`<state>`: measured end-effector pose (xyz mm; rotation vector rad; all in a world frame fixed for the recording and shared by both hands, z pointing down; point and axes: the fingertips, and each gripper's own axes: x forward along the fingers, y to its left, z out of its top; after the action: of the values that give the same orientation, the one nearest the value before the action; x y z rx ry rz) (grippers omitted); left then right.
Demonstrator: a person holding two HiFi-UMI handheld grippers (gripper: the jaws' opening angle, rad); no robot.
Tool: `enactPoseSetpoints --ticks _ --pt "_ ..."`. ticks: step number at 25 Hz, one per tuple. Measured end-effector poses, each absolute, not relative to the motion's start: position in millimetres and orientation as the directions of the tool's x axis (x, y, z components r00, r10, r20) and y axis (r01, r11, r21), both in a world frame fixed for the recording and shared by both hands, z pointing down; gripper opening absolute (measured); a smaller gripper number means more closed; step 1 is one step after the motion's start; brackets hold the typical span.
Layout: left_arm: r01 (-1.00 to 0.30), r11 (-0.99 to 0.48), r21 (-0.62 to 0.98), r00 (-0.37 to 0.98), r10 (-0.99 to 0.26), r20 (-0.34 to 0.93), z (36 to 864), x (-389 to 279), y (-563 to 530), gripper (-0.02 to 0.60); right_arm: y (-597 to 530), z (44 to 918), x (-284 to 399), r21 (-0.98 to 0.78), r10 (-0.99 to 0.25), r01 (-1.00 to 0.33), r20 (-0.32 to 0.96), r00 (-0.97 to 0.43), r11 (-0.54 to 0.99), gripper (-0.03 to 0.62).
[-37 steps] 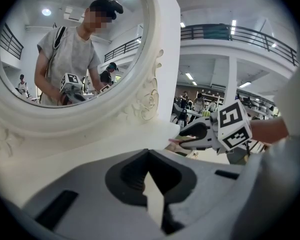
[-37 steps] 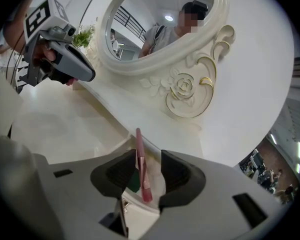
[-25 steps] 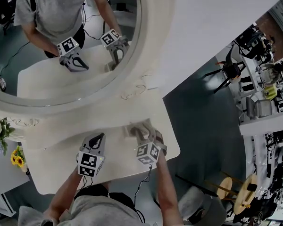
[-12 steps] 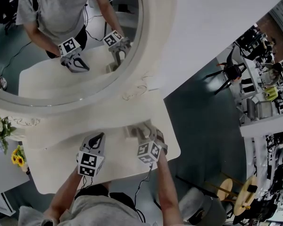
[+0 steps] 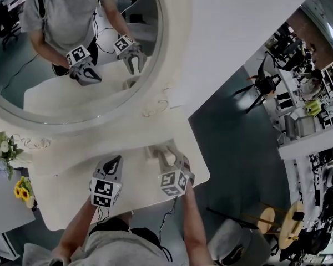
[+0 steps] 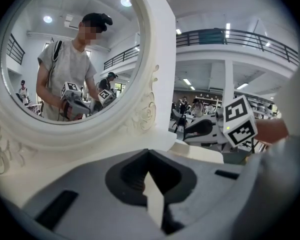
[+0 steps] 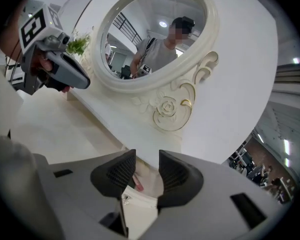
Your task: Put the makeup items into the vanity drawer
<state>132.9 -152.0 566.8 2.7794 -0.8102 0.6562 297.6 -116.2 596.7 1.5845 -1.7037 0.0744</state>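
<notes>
Right gripper (image 5: 167, 158) is closed on a makeup item (image 5: 155, 150), a small pale cream piece with a pink mark on it. In the right gripper view the item (image 7: 142, 194) sits between the two dark ribbed pads (image 7: 121, 171), which press on it from both sides. It is held at the right part of the table (image 5: 61, 198), on the far side, just in front of the carved frame of the mirror (image 5: 175, 49). Whether its underside touches the tabletop I cannot tell.

Left gripper (image 5: 114, 164) is over the middle of the same cream table, well apart from the item and to its left. Its jaws are together, tips meeting, with nothing between them; in the left gripper view (image 6: 149, 156) only a pale sliver of tabletop shows behind the tips. That view also catches the right gripper (image 6: 210, 129) off to the right, with its marker cube.

Both grippers point toward the far edge of the table, where the big round mirror stands and reflects the person holding them. White and yellow flowers (image 5: 3, 148) stand at the far left end of the table.
</notes>
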Motion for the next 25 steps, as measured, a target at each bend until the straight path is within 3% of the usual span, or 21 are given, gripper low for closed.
enactPoseSetpoints --ticks 12,25 --pt "-0.505 -0.863 0.013 0.809 -0.468 0.355 511 101 -102 0.000 -49 510 226 0.299 -0.927 -0.954 0.349 0.137 -0.028 0.148" --pt "-0.500 -0.865 -0.052 0.817 -0.491 0.303 476 46 -58 0.000 10 469 166 0.115 -0.969 -0.980 0.172 0.180 -0.162 0.035"
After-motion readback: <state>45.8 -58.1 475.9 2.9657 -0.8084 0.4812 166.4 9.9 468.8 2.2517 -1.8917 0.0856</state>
